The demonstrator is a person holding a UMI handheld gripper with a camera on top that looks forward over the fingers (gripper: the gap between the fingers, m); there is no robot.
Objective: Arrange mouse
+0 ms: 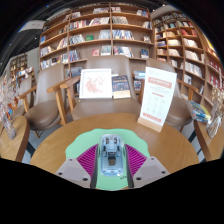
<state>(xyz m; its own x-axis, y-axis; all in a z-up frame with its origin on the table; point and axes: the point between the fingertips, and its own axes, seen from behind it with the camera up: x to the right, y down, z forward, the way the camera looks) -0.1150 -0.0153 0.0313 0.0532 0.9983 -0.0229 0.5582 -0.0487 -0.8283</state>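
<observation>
A pale, see-through mouse (111,154) lies lengthwise between my fingers, its nose pointing away from me. My gripper (111,160) is shut on it, with the magenta pads (88,159) pressing on both of its sides. Beneath the mouse lies a light green mat (82,141) on a round wooden table (50,150). I cannot tell whether the mouse rests on the mat or hangs just above it.
A white standing sign (157,97) with orange print stands at the table's far right edge. Beyond the table are wooden chairs (66,98), a display of books and a white poster (97,83), and tall bookshelves (100,30).
</observation>
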